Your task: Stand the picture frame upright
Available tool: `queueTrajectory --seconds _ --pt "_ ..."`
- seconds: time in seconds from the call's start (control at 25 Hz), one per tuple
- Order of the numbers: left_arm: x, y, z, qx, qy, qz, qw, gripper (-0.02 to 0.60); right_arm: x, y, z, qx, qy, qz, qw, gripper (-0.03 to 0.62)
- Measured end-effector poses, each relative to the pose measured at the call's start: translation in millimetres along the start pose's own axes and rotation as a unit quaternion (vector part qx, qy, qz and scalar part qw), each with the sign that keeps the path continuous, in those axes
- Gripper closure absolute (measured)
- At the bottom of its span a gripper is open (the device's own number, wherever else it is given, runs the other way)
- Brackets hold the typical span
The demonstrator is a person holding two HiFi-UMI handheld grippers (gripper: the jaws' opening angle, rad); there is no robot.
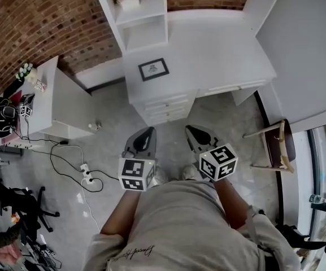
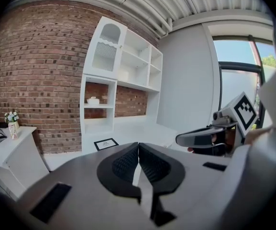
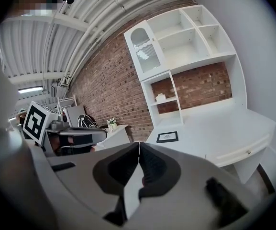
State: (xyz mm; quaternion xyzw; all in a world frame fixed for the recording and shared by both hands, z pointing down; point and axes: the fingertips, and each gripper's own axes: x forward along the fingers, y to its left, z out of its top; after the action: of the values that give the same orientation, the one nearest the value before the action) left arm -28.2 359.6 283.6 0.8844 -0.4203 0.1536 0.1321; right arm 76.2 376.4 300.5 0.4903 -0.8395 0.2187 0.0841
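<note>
Picture frame (image 1: 153, 69): flat on desk (image 1: 225, 49), well ahead of both grippers. Probably light, stiff, fragile; take by an edge. Left gripper (image 1: 147, 132), right gripper (image 1: 191, 130): closed, empty.

I find bright, even daylight. The window (image 2: 238, 73) glares at three o'clock in my left gripper view. Edges bend fisheye, corners black.

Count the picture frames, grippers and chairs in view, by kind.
picture frame: 1
grippers: 2 (left gripper and right gripper, both shut and empty)
chair: 1
Total: 4
</note>
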Motion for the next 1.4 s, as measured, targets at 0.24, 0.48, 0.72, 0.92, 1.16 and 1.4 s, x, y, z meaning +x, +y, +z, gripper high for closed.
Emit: queueTrajectory --seconds 0.24,0.48,0.72,0.92,1.16,1.4 --pt "-20 34 -4 0.001 -0.005 -0.006 1.0 0.565 23 30 0 0.002 -0.002 -0.009 1.0 0.566" --pt "-33 65 -14 -0.004 0.002 -0.016 0.9999 0.565 38 53 1 0.002 -0.012 -0.028 1.0 0.566" --pt "-26 65 -16 -0.009 0.0 -0.036 0.9993 0.565 44 49 -1 0.002 -0.002 -0.04 0.999 0.566" --pt "-11 79 -12 -0.015 0.003 -0.037 0.9992 0.565 64 41 1 0.002 0.006 -0.04 0.999 0.566" --pt "31 105 -4 -0.02 0.007 -0.023 0.9995 0.565 103 11 16 0.001 0.01 -0.025 1.0 0.565" --pt "105 135 23 -0.028 0.012 -0.008 0.9995 0.565 159 -50 49 -0.004 0.019 -0.005 1.0 0.566"
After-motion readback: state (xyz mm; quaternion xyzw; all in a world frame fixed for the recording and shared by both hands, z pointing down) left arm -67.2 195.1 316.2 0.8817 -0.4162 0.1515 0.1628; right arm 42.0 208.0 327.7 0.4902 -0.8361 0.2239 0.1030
